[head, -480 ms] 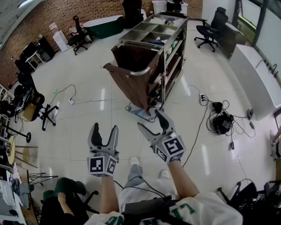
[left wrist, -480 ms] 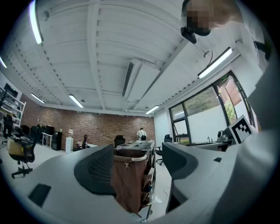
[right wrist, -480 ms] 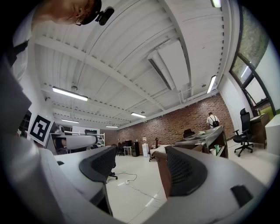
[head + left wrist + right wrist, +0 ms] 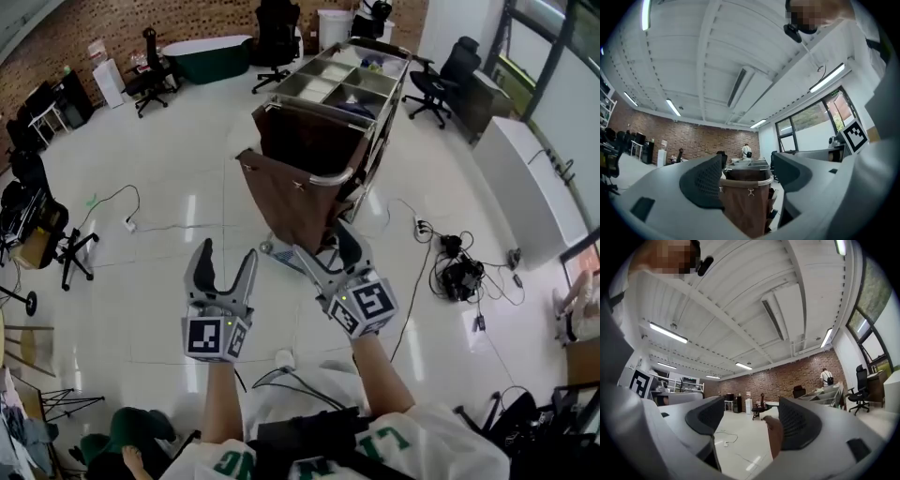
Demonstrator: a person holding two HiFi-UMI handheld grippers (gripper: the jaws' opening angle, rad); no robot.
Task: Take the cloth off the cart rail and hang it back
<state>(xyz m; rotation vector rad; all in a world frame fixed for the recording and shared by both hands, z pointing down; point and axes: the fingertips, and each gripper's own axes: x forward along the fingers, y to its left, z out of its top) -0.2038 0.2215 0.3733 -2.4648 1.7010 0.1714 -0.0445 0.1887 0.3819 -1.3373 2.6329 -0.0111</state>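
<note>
Cloth [image 4: 286, 199] bottom hides behind your right tool [image 4: 326, 249], both it and left tool [image 4: 226, 255] gaping empty, cart [image 4: 333, 86] closer now.

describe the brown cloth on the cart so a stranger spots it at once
Find the tall metal shelf cart on the white floor. On the curved chrome rail at its near end hangs a dark brown cloth, the only soft, draped thing there.
</note>
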